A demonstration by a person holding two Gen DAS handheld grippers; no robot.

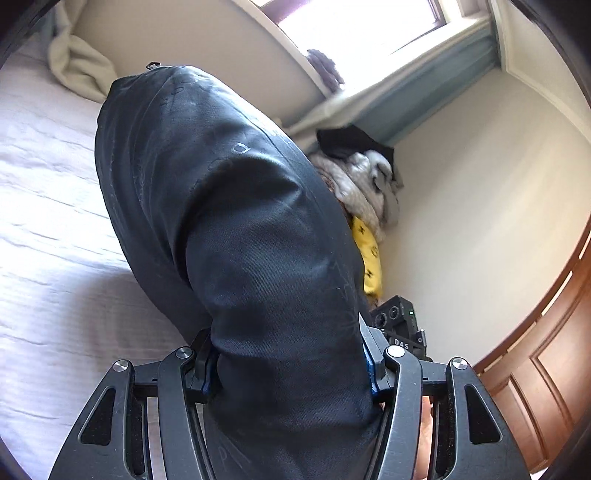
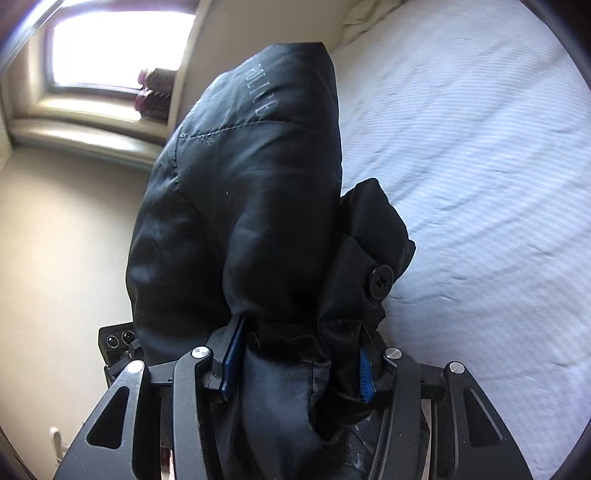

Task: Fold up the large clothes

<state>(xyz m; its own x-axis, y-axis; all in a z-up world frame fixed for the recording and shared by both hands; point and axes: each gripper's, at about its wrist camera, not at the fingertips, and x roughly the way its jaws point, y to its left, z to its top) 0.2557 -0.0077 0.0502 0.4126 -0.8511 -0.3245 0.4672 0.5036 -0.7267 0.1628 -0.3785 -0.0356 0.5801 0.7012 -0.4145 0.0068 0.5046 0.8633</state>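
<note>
A large black garment with a shiny patterned lining (image 1: 229, 206) fills the middle of the left wrist view, lifted above the bed. My left gripper (image 1: 290, 369) is shut on a thick bunch of it, the blue pads pressing both sides. In the right wrist view the same black garment (image 2: 240, 206) shows printed lettering and a black button (image 2: 380, 279). My right gripper (image 2: 295, 365) is shut on its gathered edge, cloth bulging between the pads. The garment hides both grippers' fingertips.
A bed with a pale lilac ribbed cover (image 1: 48, 206) (image 2: 480, 147) lies under the garment. A cream blanket (image 1: 79, 70) sits at its far end. A pile of clothes (image 1: 364, 184) leans in the corner under a bright window (image 1: 354, 33). A brown door (image 1: 546, 369) stands at right.
</note>
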